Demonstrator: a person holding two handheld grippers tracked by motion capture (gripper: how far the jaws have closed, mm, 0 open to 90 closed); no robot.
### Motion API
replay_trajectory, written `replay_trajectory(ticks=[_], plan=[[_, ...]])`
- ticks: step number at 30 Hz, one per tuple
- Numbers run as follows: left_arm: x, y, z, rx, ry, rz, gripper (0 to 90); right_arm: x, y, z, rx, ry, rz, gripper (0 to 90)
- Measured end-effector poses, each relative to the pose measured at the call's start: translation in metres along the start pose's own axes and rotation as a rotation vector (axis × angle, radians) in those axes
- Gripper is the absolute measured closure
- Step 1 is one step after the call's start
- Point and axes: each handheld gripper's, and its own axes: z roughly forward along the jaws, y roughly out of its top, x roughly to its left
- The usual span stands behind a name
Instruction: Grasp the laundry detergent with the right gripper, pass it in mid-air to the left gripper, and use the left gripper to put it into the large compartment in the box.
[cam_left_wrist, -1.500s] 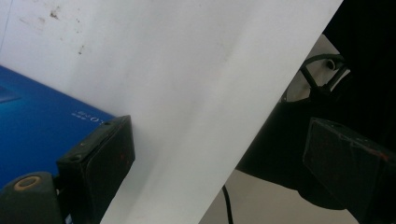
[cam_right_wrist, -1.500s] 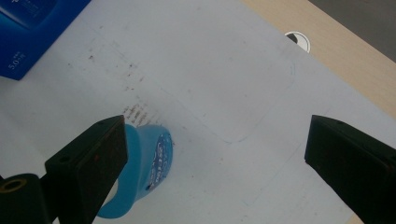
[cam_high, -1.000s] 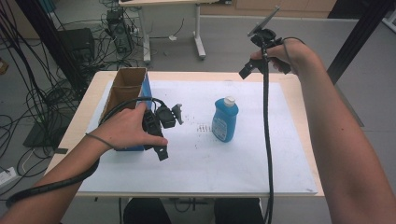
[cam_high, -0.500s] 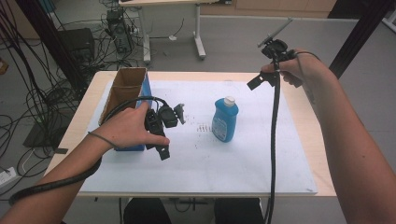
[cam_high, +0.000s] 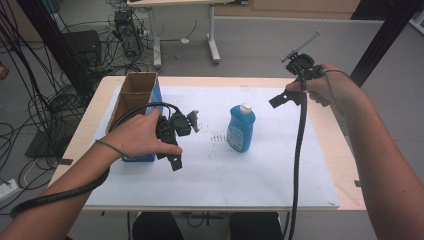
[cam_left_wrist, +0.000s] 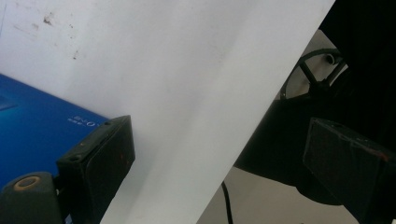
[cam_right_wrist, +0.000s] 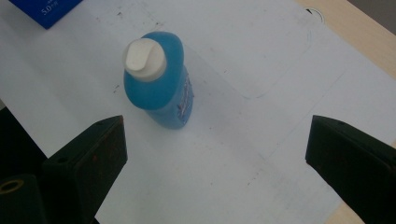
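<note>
At the left of the table (cam_high: 345, 165), an open cardboard box with a blue side (cam_high: 131, 102) stands on the white sheet (cam_high: 240, 175) that covers most of the tabletop. Just beside it, toward 3 o'clock, the person's left hand (cam_high: 137, 137) rests low over the sheet and holds the left gripper (cam_high: 182, 137), whose black cable loops up past the box and trails back along the forearm. In the left gripper view its two black fingers (cam_left_wrist: 100, 161) stand wide apart with nothing between them; one lies against the blue box wall (cam_left_wrist: 32, 126), and between the fingers show the white sheet's edge and dark shapes below the table.

Near the middle of the sheet, at 3 o'clock from the left gripper and clear of it, the blue bottle with a white cap (cam_high: 241, 128) stands upright. A patch of small dark specks (cam_high: 217, 137) marks the sheet just at its 9 o'clock side.

Farther right and raised above the table's far right corner, the right hand (cam_high: 325, 87) holds the right gripper (cam_high: 287, 97), at about 2 o'clock from the bottle and well apart from it, cable hanging straight down. The right gripper view looks down on the bottle (cam_right_wrist: 159, 79) from above; its fingers (cam_right_wrist: 91, 158) are spread wide, empty, with the bottle seen between them nearer the left one, and a corner of the blue box (cam_right_wrist: 44, 9) at 11 o'clock.
</note>
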Motion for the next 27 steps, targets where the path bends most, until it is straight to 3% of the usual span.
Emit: replay_trajectory(ticks=[20, 27], plan=[[-0.002, 0.000, -0.001, 0.002, 0.000, 0.003, 9.3, 0.016, -0.058, 0.014, -0.052, 0.055, -0.015, 5.4], [-0.002, 0.003, 0.000, 0.006, -0.008, 0.005, 9.4, 0.025, -0.070, 0.019, -0.064, 0.060, -0.023, 5.3]])
